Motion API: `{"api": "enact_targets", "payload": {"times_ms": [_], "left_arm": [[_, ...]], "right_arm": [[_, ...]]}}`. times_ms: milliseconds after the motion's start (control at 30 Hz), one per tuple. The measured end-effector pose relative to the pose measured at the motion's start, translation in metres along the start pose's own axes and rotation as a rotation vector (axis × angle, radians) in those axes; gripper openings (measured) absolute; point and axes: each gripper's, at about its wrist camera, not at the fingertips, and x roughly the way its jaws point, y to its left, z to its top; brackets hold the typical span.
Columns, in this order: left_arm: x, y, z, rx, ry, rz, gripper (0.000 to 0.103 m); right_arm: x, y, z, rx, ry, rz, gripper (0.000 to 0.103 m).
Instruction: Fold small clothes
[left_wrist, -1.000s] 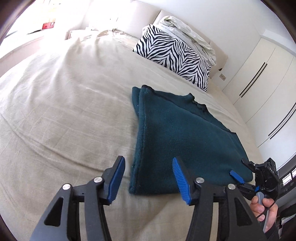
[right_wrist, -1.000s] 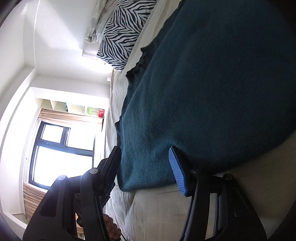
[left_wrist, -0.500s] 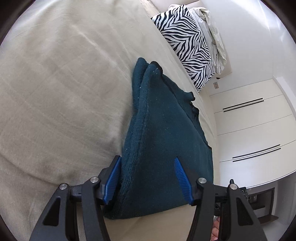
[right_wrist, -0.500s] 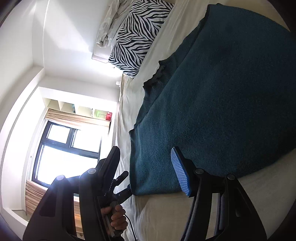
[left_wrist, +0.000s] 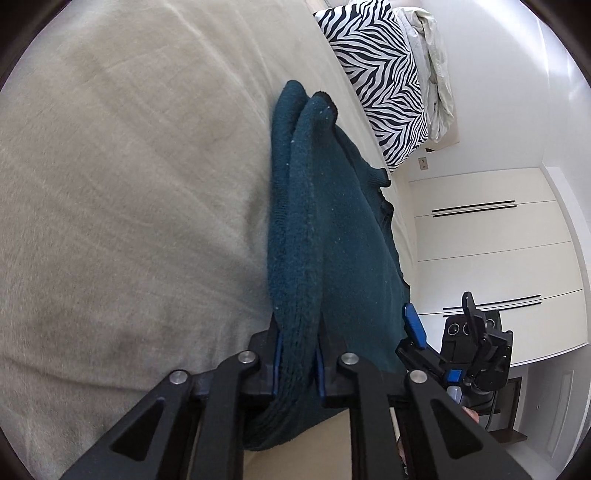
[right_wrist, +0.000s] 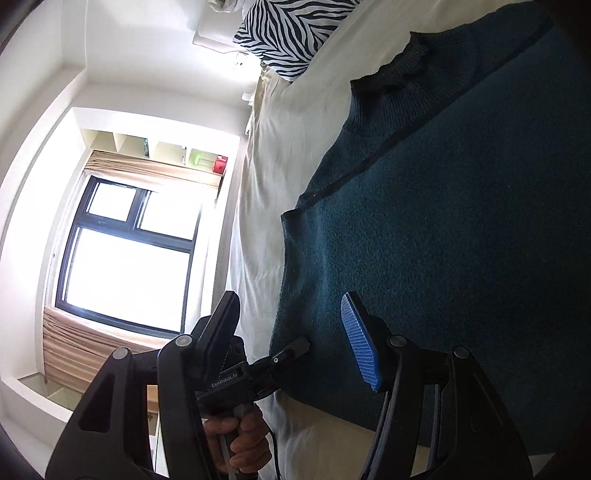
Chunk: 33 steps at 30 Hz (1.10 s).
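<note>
A dark teal fleece garment (left_wrist: 332, 229) lies folded on the beige bed; it also fills the right wrist view (right_wrist: 443, 221). My left gripper (left_wrist: 297, 365) is shut on the garment's near left folded edge, which bunches between the blue pads. My right gripper (right_wrist: 295, 339) is open at the garment's near edge, the blue pad (right_wrist: 360, 350) over the cloth, nothing held. The right gripper also shows in the left wrist view (left_wrist: 417, 332), and the left one in the right wrist view (right_wrist: 273, 365).
A zebra-print pillow (left_wrist: 380, 74) and a pale rumpled blanket (left_wrist: 436, 74) lie at the head of the bed. The beige bedsheet (left_wrist: 129, 184) spreads to the left. White wardrobe doors (left_wrist: 491, 236) stand to the right. A window (right_wrist: 129, 251) is beyond the bed.
My left gripper has closed on the garment's near left edge, having been open around it. My right gripper has shifted along the near edge and stays open.
</note>
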Motion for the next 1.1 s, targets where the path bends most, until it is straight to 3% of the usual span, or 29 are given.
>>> {"api": "enact_targets", "payload": {"times_ms": [133,233,500,733,833,1100], "left_arm": [[-0.003,0.001,0.003,-0.004,-0.012,-0.019,0.014],[-0.007,0.006,0.003,-0.013,-0.023,-0.03,0.014],[-0.009,-0.007,0.002,0.01,-0.043,-0.034,0.013],[-0.011,-0.073,-0.002,0.137,-0.049,-0.047,0.013],[0.007,-0.114,-0.008,0.212,-0.028,-0.066,0.013],[0.129,-0.199,-0.047,0.386,0.126,-0.08,0.013]], "right_arm": [[0.034,0.001,0.01,0.004,0.048,-0.028,0.057],[0.054,-0.011,0.013,0.005,0.083,-0.111,0.058],[0.048,-0.017,0.004,-0.034,0.018,-0.081,0.057],[-0.012,-0.031,0.022,0.104,-0.013,0.042,0.062],[-0.055,-0.048,0.036,0.157,-0.033,0.114,0.07],[-0.13,-0.087,0.069,0.23,-0.035,0.221,0.079]]}}
